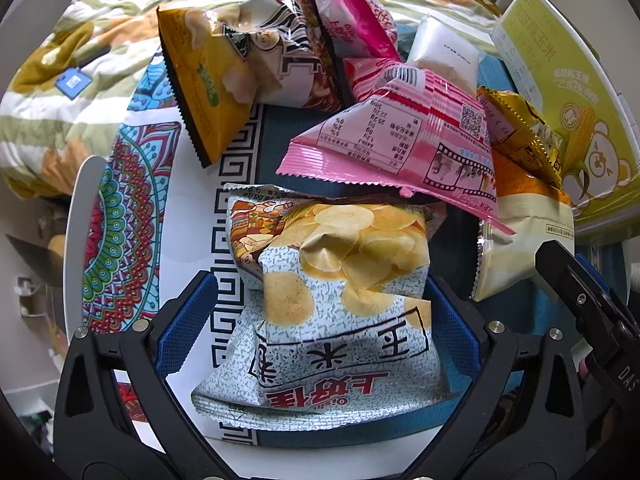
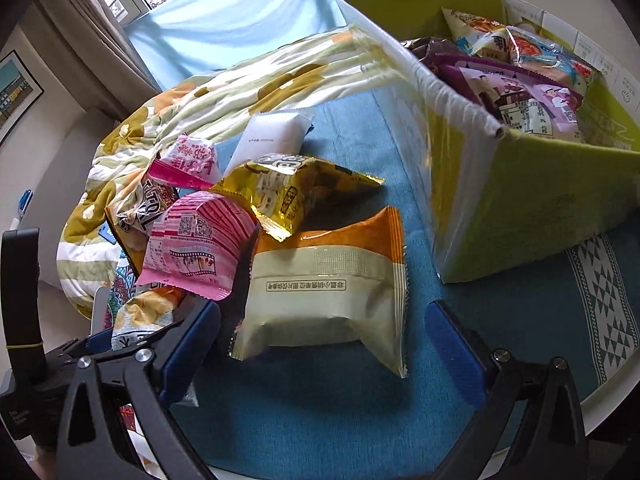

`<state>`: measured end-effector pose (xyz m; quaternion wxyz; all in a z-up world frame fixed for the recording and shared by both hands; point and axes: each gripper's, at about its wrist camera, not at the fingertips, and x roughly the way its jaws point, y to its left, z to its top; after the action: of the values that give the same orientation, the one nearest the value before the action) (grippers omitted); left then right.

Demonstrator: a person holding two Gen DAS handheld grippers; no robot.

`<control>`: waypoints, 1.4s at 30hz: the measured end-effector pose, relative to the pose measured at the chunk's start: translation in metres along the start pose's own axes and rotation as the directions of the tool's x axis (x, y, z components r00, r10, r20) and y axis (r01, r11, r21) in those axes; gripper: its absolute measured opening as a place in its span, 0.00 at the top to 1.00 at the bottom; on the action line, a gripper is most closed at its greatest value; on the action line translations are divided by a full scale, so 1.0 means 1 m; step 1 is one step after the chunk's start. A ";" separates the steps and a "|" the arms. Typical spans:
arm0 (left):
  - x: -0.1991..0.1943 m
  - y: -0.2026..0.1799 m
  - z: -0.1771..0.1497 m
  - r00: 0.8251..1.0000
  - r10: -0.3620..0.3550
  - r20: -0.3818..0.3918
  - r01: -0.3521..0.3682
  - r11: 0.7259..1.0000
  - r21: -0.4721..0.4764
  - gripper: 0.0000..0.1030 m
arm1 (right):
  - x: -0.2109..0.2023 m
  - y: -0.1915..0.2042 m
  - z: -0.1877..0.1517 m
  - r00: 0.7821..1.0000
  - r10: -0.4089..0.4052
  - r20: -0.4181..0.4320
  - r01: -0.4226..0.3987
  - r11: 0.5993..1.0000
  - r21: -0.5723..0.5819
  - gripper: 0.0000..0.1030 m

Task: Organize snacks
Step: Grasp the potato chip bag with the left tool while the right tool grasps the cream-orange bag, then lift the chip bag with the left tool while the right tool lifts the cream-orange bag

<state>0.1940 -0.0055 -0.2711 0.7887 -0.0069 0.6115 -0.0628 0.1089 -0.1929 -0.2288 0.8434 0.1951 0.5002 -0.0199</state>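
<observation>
Crumpled speckled-white chip bag (image 1: pixel 332 312) between the left gripper's (image 1: pixel 320 300) spread fingers — right gripper (image 2: pixel 324 328) likewise unclenched.

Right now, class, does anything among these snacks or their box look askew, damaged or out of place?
Yes. The green box is the odd one: its near wall bows, with a ragged top edge. Beside it, loose packets lie jumbled, the pink bag and gold bag overlapping the orange-and-cream packet.

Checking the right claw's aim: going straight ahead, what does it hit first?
Probably the cream-and-orange bag, lying between the right claw's open fingers on the blue cloth; contact isn't clear.
</observation>
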 end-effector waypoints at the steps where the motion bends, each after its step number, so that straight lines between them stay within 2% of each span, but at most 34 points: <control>1: 0.001 0.002 -0.002 1.000 -0.006 -0.003 0.006 1.000 -0.001 0.11 | 0.002 0.001 -0.001 1.000 0.000 -0.001 0.000 1.000 -0.005 0.01; 2: 0.003 0.005 -0.003 1.000 -0.014 -0.009 0.014 1.000 -0.001 0.22 | 0.004 0.001 -0.001 1.000 0.000 0.000 0.000 1.000 -0.009 0.01; 7: 0.006 0.011 -0.008 1.000 -0.011 -0.019 0.011 1.000 0.011 0.33 | 0.016 0.004 -0.001 1.000 -0.004 -0.008 0.004 1.000 -0.023 0.01; 22: -0.008 0.019 -0.011 1.000 0.023 0.013 -0.023 0.999 0.023 0.35 | 0.038 0.010 0.005 0.997 -0.060 -0.041 0.056 0.994 -0.089 0.01; 26: -0.012 0.023 -0.011 0.999 0.033 0.021 -0.034 0.999 0.016 0.35 | 0.047 0.008 0.004 0.997 -0.050 -0.063 0.044 0.995 -0.085 0.01; 32: -0.018 0.021 -0.014 0.999 0.027 0.023 -0.027 0.999 0.022 0.36 | 0.039 0.012 -0.004 0.998 -0.051 -0.045 0.045 0.992 -0.119 0.19; 42: -0.056 0.009 -0.014 0.996 -0.019 0.088 0.013 0.998 0.061 0.36 | 0.011 0.007 -0.015 0.998 -0.054 -0.044 0.049 0.995 -0.092 0.22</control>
<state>0.1671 0.0101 -0.2211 0.8145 0.0092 0.5735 -0.0871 0.1040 -0.1795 -0.2426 0.8386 0.1440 0.5251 -0.0144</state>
